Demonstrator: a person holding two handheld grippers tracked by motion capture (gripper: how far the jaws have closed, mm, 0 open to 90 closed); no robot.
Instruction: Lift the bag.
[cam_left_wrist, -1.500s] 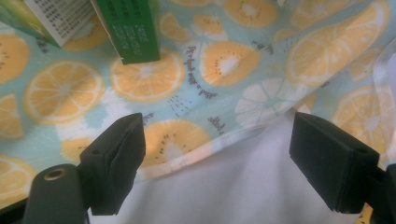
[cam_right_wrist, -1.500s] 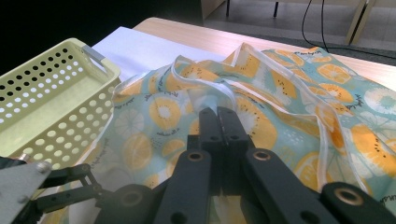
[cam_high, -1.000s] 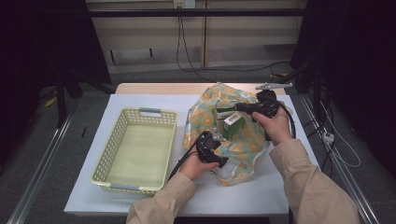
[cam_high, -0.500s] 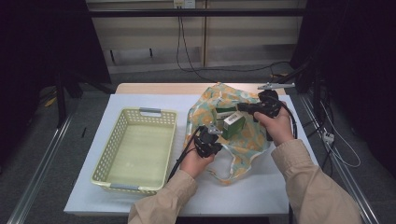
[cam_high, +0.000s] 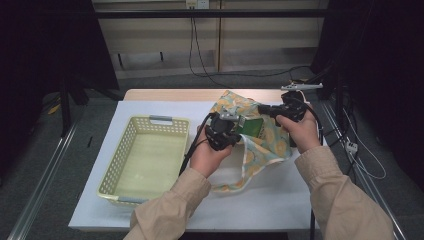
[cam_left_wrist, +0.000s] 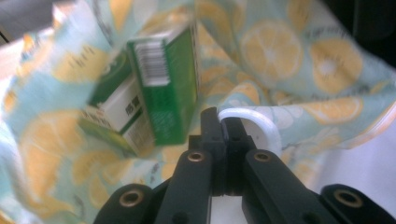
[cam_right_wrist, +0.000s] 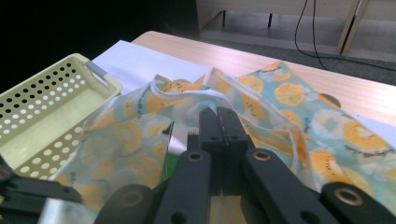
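A cloth bag (cam_high: 274, 142) printed with lemon slices lies on the white table cover, its mouth held up between my two grippers. My left gripper (cam_high: 231, 122) is lifted off the table and shut on the bag's white edge strip (cam_left_wrist: 261, 122); the left gripper view has the jaws (cam_left_wrist: 223, 122) pressed together on that strip. My right gripper (cam_high: 261, 108) is shut on the opposite rim of the bag (cam_right_wrist: 289, 93), with its jaws (cam_right_wrist: 218, 116) closed on the white trim. A green box (cam_high: 252, 127) sits inside the open mouth, and it is tilted and blurred (cam_left_wrist: 161, 88) in the left gripper view.
A pale yellow perforated basket (cam_high: 131, 132) stands left of the bag, and its rim (cam_right_wrist: 70, 63) is at the left of the right gripper view. The white table cover (cam_high: 270, 200) runs to the front edge. Cables hang off the table's right side.
My left gripper has closed on the bag's near edge and risen with it, which pulls the mouth open. The right hand has stayed where it was.
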